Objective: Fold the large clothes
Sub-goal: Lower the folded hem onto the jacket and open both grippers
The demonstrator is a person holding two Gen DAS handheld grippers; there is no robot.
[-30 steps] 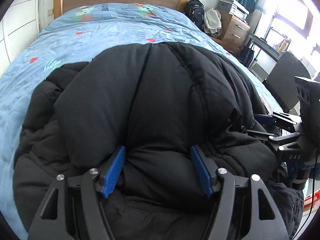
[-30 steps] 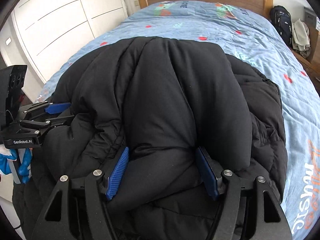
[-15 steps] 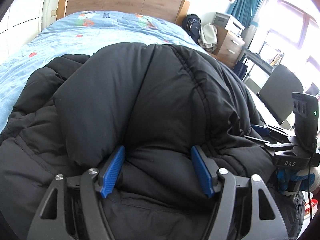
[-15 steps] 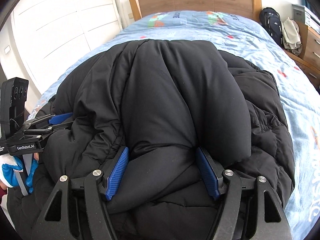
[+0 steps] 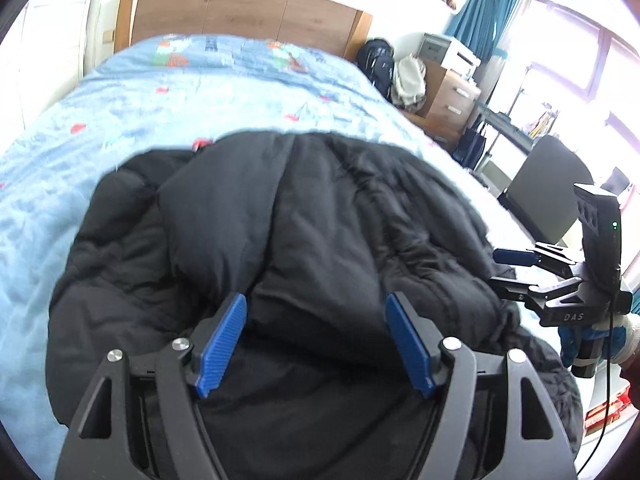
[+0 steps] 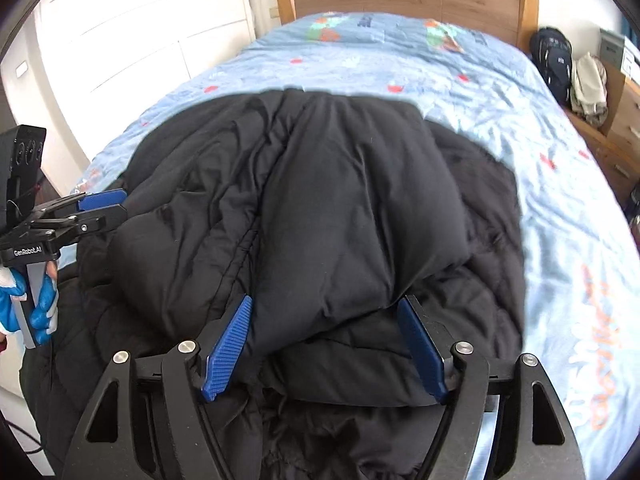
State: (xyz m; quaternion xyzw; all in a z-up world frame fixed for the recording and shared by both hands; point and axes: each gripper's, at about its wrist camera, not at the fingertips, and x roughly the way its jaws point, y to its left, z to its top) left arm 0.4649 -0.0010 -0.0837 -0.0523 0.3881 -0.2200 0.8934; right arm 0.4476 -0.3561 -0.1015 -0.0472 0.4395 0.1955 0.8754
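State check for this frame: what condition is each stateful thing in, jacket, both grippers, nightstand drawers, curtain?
Black puffer jacket: bunched in a thick fold on the bed, not yet a flat bundle.
Left gripper: jaws opening, jacket fold between the pads.
Right gripper: jaws opening, jacket fold between the pads.
Nightstand drawers: closed.
Teal curtain: drawn aside from the window.

Black jacket (image 5: pixel 320 216): matt, puffy quilted cloth. Bedspread (image 5: pixel 200 92) beneath: printed cloth. Headboard (image 5: pixel 240 8) beyond: smooth wood.
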